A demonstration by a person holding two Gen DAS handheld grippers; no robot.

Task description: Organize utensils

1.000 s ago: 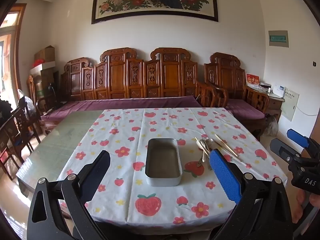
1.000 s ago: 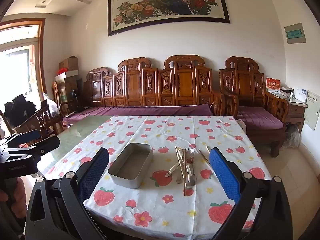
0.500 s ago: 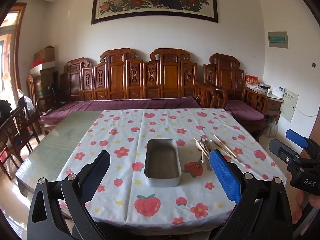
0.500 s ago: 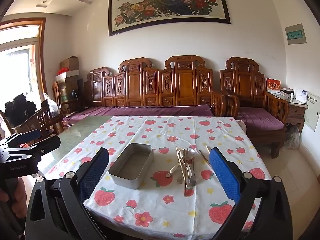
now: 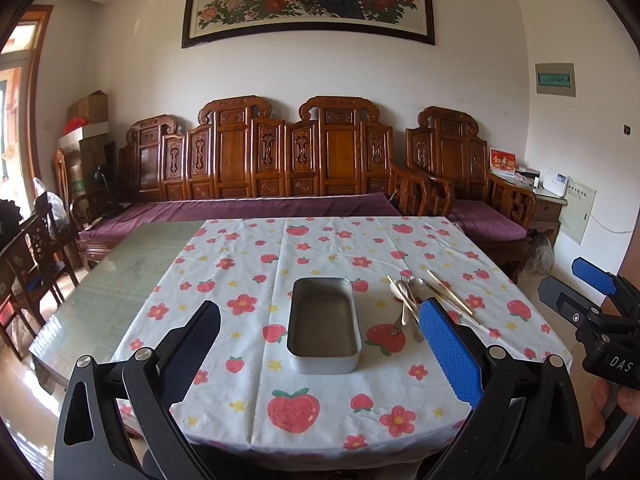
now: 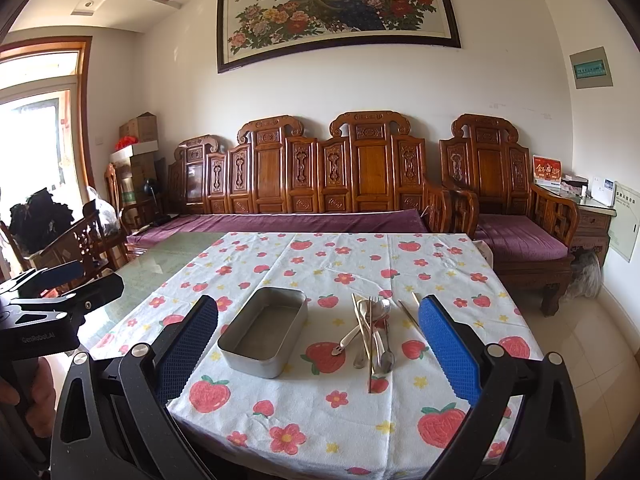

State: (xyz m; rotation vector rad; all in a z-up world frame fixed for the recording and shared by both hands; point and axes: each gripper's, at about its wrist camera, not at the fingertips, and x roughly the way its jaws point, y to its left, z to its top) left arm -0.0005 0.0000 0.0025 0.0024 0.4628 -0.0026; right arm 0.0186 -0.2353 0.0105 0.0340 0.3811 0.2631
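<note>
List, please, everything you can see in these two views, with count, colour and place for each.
Tin: one, grey metal, open and empty, near the middle of the table.
Cutlery: one mixed pile, silver and gold, spoons, a fork and chopsticks, just right of the tin; exact count unclear.
Tablecloth: one, white with red strawberries and flowers, over the right part of the table.
Table: one, greenish glass top, bare on the left.
Bench: one, carved brown wood, purple cushion, behind the table.
Painting: one, flowers and peacock, on the wall.
Left gripper: black, blue pads, open, above the near edge.
Right gripper: same, open.
</note>
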